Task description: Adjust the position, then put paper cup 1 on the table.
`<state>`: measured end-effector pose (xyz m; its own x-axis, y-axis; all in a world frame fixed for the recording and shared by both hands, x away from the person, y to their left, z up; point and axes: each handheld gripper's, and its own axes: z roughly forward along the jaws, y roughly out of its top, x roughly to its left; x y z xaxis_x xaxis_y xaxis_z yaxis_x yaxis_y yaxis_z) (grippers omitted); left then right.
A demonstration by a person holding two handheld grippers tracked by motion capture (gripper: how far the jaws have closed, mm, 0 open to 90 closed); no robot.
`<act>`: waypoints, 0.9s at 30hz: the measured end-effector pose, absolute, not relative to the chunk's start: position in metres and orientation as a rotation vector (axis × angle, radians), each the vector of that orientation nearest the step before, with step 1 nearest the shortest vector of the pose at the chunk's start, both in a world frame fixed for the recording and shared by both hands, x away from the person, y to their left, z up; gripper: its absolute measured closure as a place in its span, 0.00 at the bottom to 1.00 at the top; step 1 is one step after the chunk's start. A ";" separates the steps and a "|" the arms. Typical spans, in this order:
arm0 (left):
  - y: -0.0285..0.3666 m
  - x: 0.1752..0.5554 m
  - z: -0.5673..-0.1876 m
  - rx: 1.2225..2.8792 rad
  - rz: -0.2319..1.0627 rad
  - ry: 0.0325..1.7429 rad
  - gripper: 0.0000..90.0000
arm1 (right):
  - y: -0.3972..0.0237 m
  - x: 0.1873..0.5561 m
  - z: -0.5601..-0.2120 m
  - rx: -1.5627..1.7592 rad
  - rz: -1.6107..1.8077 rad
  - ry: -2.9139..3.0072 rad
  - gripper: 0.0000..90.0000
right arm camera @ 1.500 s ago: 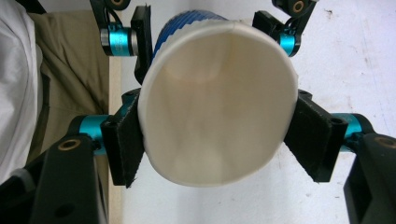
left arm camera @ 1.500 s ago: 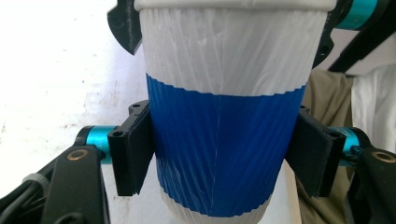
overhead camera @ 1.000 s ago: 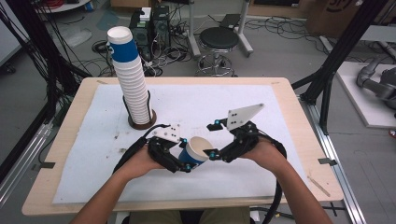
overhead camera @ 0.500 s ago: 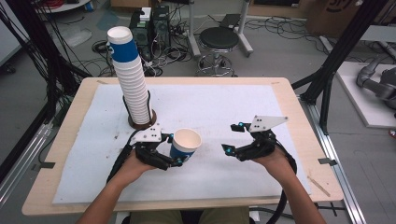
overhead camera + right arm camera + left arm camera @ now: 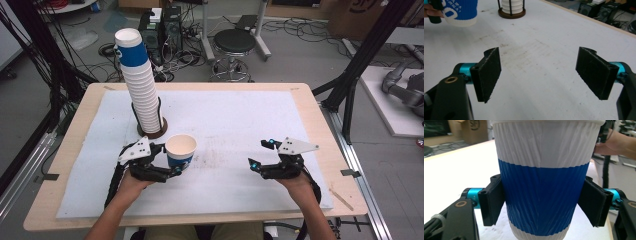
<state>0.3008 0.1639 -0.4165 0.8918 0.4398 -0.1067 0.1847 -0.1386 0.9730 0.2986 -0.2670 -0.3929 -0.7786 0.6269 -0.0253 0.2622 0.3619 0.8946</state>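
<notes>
A white paper cup with a blue band [image 5: 180,151] stands upright, mouth up, at the front left of the white mat. My left gripper [image 5: 177,166] is shut on it, one black pad against each side of the blue band [image 5: 544,195]. My right gripper [image 5: 261,153] hovers over the front right of the mat, well apart from the cup, open, with bare mat between its pads [image 5: 490,72]. The held cup [image 5: 461,12] appears at the top left of the right gripper view.
A tall stack of the same cups [image 5: 140,85] rises from a dark round holder [image 5: 152,131] just behind the left gripper. The white mat [image 5: 235,120] covers a wooden table [image 5: 320,125]. A black stool [image 5: 235,42] and cables sit beyond the far edge.
Both grippers were at the cup a second ago. The right gripper let go and drew away to the right. The left gripper carried the cup left, toward the stack.
</notes>
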 end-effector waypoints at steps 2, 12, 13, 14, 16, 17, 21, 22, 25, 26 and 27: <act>0.167 0.301 -0.417 1.704 0.243 0.485 0.30 | -0.269 0.297 -0.394 0.789 1.384 2.245 0.23; 0.169 0.295 -0.413 1.689 0.285 0.487 0.30 | -0.276 0.292 -0.395 0.820 1.396 2.201 0.23; 0.170 0.295 -0.413 1.688 0.287 0.491 0.30 | -0.277 0.291 -0.394 0.826 1.401 2.199 0.23; 0.170 0.295 -0.413 1.684 0.288 0.491 0.30 | -0.277 0.291 -0.394 0.813 1.401 2.193 0.23; 0.172 0.295 -0.413 1.673 0.293 0.498 0.30 | -0.278 0.290 -0.394 0.822 1.404 2.192 0.23; 0.173 0.295 -0.413 1.671 0.294 0.501 0.30 | -0.279 0.290 -0.394 0.824 1.402 2.191 0.23; 0.178 0.295 -0.414 1.658 0.302 0.514 0.30 | -0.280 0.290 -0.394 0.831 1.415 2.181 0.23; 0.179 0.296 -0.414 1.654 0.306 0.516 0.30 | -0.280 0.290 -0.394 0.832 1.419 2.179 0.23; 0.181 0.296 -0.414 1.652 0.313 0.516 0.30 | -0.280 0.291 -0.394 0.829 1.420 2.180 0.23; 0.181 0.296 -0.415 1.654 0.312 0.518 0.30 | -0.279 0.291 -0.394 0.837 1.423 2.180 0.23; 0.182 0.297 -0.415 1.657 0.312 0.516 0.30 | -0.280 0.292 -0.395 0.829 1.421 2.177 0.23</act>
<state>0.2969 0.1816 -0.4152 0.8607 0.5012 -0.0894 0.1543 -0.0895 0.9840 0.2917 -0.2797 -0.3946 -0.7392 0.6733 -0.0168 0.2556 0.3036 0.9179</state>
